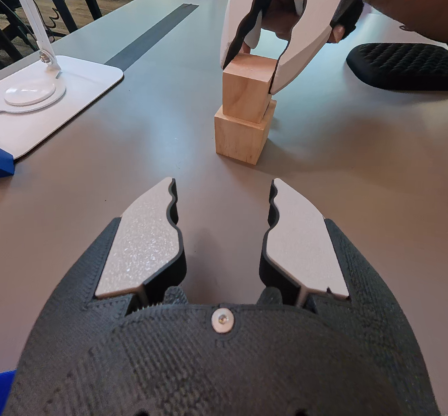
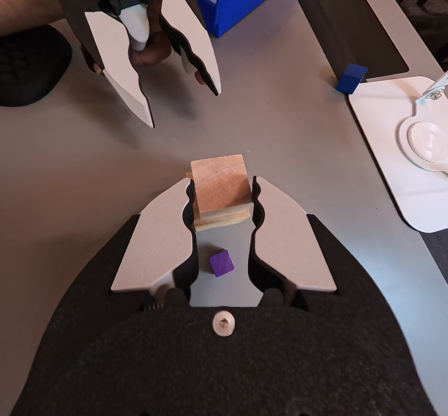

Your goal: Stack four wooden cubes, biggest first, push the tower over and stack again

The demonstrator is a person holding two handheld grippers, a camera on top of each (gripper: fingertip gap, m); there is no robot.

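1. The bench lies bare between the left claw and the two stacked wooden cubes.
2. The right claw straddles the upper cube from above and blocks access to the top of the stack.
3. A white lamp base takes up the bench's left side.
4. A black pad lies to the right.
5. A small purple cube sits just beside the stack.
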